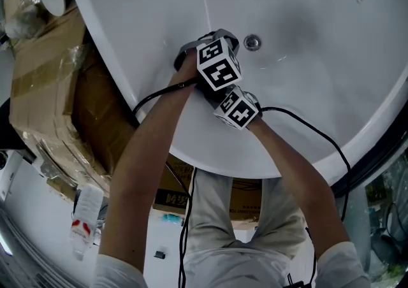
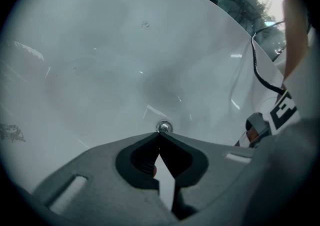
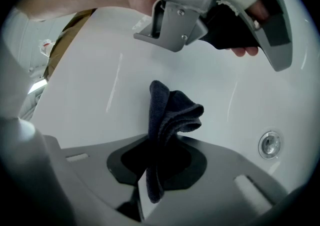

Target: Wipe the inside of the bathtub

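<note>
I am over the white bathtub (image 1: 306, 19), and both grippers are held close together inside it near the front wall. My right gripper (image 3: 152, 156) is shut on a dark blue cloth (image 3: 170, 112), which stands up folded from the jaws above the tub wall (image 3: 90, 100). My left gripper (image 2: 159, 137) is shut with nothing between its tips. Just past those tips is a chrome drain fitting (image 2: 163, 127). In the head view, the left marker cube (image 1: 218, 64) sits just beyond the right one (image 1: 237, 108), with the fitting (image 1: 252, 43) close by.
Taped cardboard boxes (image 1: 44, 89) stand against the tub's left side. A spray bottle (image 1: 83, 220) lies on the floor at the lower left. Black cables (image 1: 306, 127) trail from both grippers over the tub rim (image 1: 255, 165). A hand on the left gripper's grey housing (image 3: 180, 20) fills the top of the right gripper view.
</note>
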### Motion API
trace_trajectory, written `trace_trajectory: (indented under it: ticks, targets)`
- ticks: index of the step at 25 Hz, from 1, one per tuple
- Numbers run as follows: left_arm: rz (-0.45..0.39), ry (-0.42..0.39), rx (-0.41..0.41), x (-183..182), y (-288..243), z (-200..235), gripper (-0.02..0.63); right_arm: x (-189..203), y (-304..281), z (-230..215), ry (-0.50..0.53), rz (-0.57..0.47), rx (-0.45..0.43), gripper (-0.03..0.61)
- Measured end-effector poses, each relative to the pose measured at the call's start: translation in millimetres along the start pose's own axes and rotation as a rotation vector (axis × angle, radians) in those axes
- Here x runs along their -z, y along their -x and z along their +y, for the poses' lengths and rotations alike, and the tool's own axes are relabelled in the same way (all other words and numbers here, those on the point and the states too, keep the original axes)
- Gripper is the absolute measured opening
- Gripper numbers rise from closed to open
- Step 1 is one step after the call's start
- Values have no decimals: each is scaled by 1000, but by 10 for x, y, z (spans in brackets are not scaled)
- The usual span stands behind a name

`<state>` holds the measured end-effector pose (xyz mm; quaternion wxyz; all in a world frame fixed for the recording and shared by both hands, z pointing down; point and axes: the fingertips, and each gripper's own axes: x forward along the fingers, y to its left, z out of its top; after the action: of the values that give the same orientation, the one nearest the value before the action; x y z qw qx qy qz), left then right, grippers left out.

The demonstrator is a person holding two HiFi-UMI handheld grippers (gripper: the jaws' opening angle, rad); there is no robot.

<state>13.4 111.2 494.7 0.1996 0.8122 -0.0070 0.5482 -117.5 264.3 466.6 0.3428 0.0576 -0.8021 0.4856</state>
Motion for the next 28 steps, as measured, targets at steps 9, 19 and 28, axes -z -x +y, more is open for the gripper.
trace_trajectory:
  ticks: [9, 19, 28]
  targets:
    - [-5, 37, -10, -12, 129, -92, 0, -61, 195, 424, 53, -9, -56, 55]
    - [-19, 48, -16, -136, 322, -238, 0, -78, 379, 799, 86, -15, -101, 55]
    - [-34, 77, -14, -171, 498, -417, 0, -62, 569, 1214, 119, -8, -154, 55]
